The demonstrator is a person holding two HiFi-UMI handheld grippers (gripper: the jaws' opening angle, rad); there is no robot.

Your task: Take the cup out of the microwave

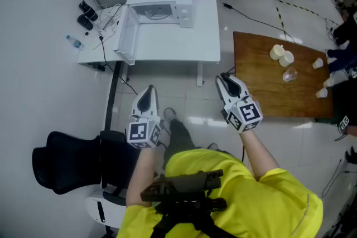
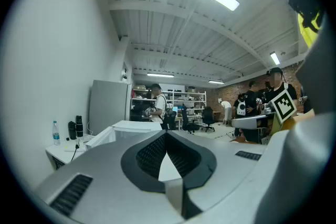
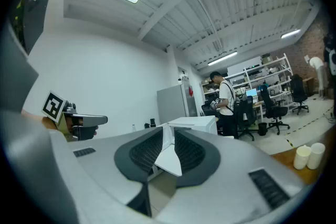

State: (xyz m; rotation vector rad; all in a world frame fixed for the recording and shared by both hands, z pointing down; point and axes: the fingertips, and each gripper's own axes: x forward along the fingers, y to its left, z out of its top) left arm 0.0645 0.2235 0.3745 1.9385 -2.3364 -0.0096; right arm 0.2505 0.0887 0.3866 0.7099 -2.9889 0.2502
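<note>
A white microwave (image 1: 167, 11) stands at the back of a white table (image 1: 178, 47), its door (image 1: 127, 36) swung open to the left. I cannot make out a cup in its dim cavity. Both grippers hang level over the floor, well short of the table. My left gripper (image 1: 149, 90) has its tips together, empty. My right gripper (image 1: 225, 80) holds nothing. In the left gripper view the pads of the left gripper (image 2: 166, 134) meet in front of the microwave (image 2: 137, 127). In the right gripper view the right gripper (image 3: 168, 128) shows a thin slit between its tips, with the microwave (image 3: 193, 123) beyond.
A wooden table (image 1: 262, 92) at the right carries several paper cups (image 1: 281, 56). A black office chair (image 1: 72, 161) stands at my lower left. Dark bottles (image 1: 86, 14) and a water bottle (image 1: 74, 40) sit on the table's left end. A person (image 3: 226, 99) stands behind the microwave.
</note>
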